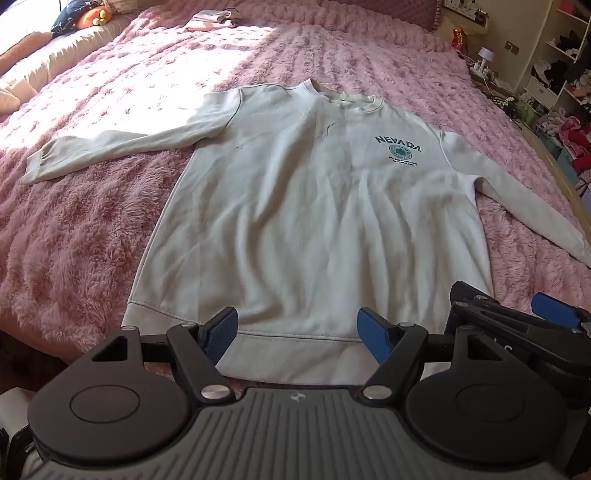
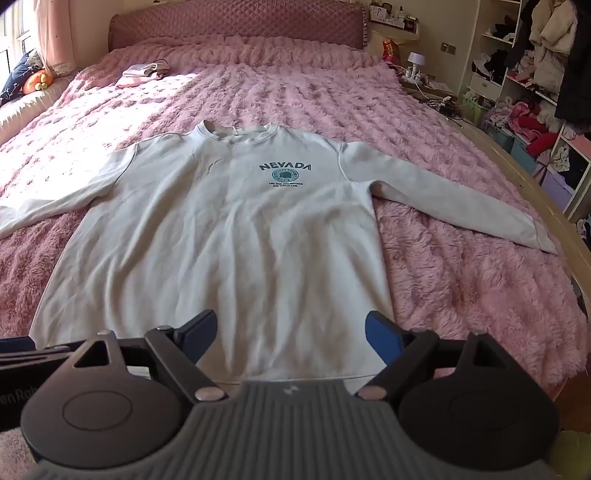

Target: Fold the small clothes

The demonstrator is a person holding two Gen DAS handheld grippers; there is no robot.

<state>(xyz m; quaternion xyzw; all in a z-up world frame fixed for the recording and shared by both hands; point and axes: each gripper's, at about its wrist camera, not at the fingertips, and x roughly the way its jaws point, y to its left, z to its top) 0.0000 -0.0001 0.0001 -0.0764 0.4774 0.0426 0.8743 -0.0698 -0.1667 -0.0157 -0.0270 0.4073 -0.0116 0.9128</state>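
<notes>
Both claws tip downward over the near edge of the bed, side by side. The left claw (image 1: 297,334) is spread wide, blue pads apart, nothing between them but the hem below. The right claw (image 2: 291,334) is just as wide, released, gripping nothing; in the left wrist view it shows at the right edge (image 1: 517,314), close beside its partner.

Under them lies the sweatshirt (image 1: 306,221), pale cream, front up, laid flat on the bed with the hem nearest the claws and the collar pointing away. Both sleeves are stretched out to the sides, the left sleeve (image 1: 110,147) reaching into the sunlit patch, the right sleeve (image 2: 461,206) angling toward the bed's edge. A dark teal NEVADA print (image 2: 284,173) with a round emblem sits on the chest. Soft wrinkles run down the body; no fold made yet.

The pink fuzzy blanket (image 2: 461,295) covers the whole bed. Far back, near the quilted headboard (image 2: 236,26), a small folded pile of clothes (image 2: 142,72) rests well apart from the sweatshirt. Cluttered shelves (image 2: 517,81) stand off to the right, beyond the bed frame. Nothing lies on the sweatshirt or between it and the claws.
</notes>
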